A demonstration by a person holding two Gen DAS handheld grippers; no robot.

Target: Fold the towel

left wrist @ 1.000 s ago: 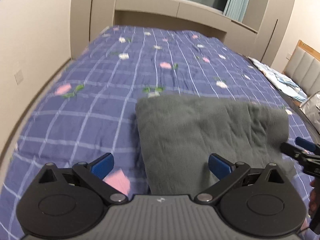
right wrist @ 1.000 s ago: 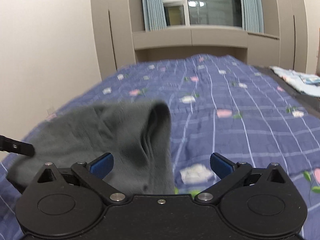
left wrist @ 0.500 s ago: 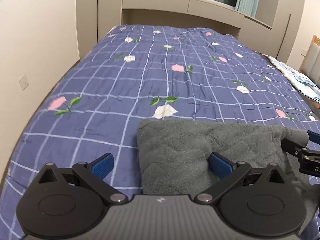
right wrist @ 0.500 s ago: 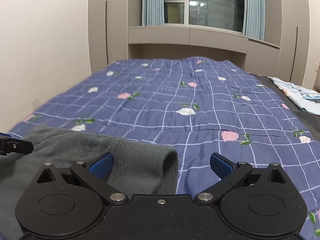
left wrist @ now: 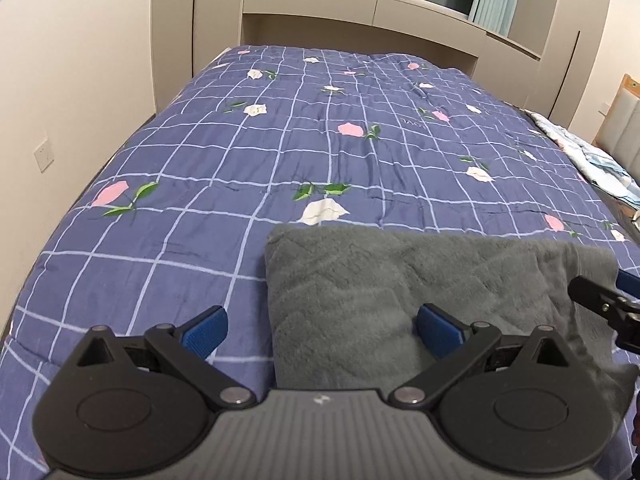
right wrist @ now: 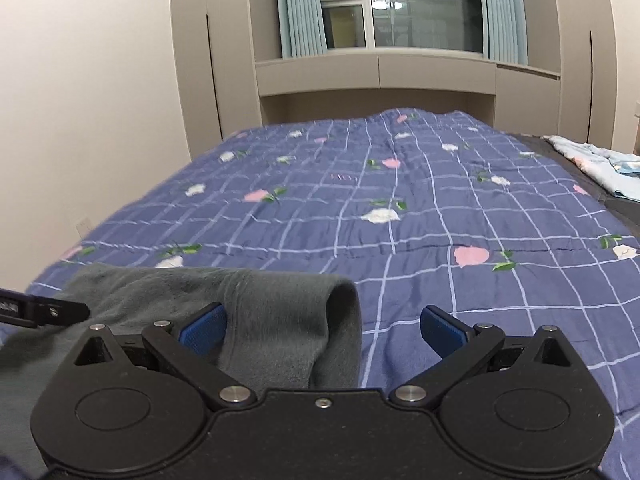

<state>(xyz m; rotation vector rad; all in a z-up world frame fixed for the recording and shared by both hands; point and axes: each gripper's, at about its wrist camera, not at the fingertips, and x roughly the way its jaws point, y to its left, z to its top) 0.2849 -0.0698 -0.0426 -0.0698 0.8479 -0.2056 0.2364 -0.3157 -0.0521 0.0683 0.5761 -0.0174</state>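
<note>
Since a second ago your towel [left wrist: 400, 296] has dropped flat onto the bed [left wrist: 280, 152]. Both grippers, left [left wrist: 322, 330] and right [right wrist: 322, 330], stand spread, holding nothing. That fold looks laid; next, pinch an edge for another.

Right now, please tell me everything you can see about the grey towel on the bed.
The grey fluffy towel looks like thick, soft plush with a faint embossed pattern. It is folded into a rough rectangle and lies flat on the blue checked quilt with flowers, near its close edge. Its right end curls up in a rounded fold. The open left tool and the open right tool sit over its near corners; neither clamps it.
</note>
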